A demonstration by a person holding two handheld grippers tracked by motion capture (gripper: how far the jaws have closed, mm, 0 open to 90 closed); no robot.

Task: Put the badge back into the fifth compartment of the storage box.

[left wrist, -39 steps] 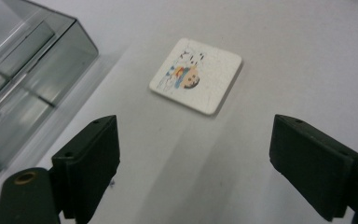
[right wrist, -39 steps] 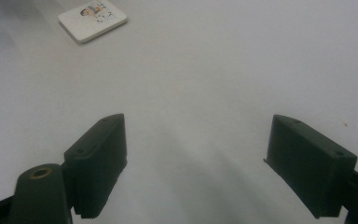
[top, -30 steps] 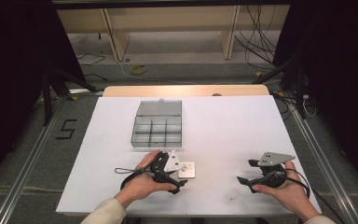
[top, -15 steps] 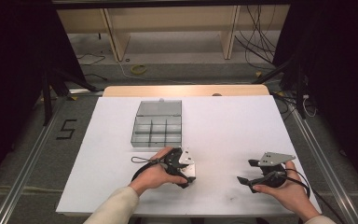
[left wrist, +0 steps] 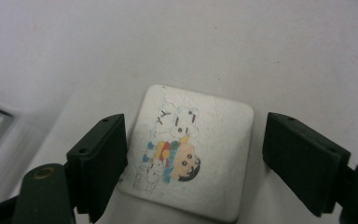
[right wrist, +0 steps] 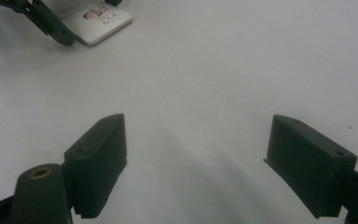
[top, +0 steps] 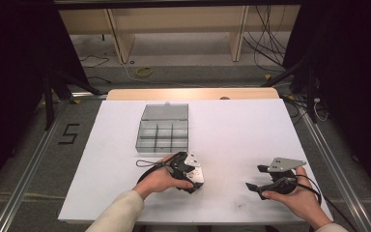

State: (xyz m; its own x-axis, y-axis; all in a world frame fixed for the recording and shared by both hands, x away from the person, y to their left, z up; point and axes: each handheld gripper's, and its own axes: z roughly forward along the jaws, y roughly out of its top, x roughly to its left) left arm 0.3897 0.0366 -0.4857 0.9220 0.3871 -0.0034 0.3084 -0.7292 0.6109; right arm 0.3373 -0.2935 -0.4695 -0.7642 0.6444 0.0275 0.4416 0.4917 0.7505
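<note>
Left gripper [left wrist: 193,161]: jaws apart, straddling a white square tile [left wrist: 189,151] that lies flat on the worktop [left wrist: 261,51]. The tile carries a worn cartoon print and has rounded corners. One jaw sits just beside the tile's edge; the other stands a little clear of the opposite edge. Neither jaw is seen pressing on it. In the high view the left hand [top: 162,179] holds this gripper low over the tile.

Right gripper [right wrist: 196,165]: jaws wide apart over bare white worktop, nothing between them. The tile lies well ahead of it.

Beyond the left gripper, a grey compartment box [top: 163,126] sits with its lid open.
</note>
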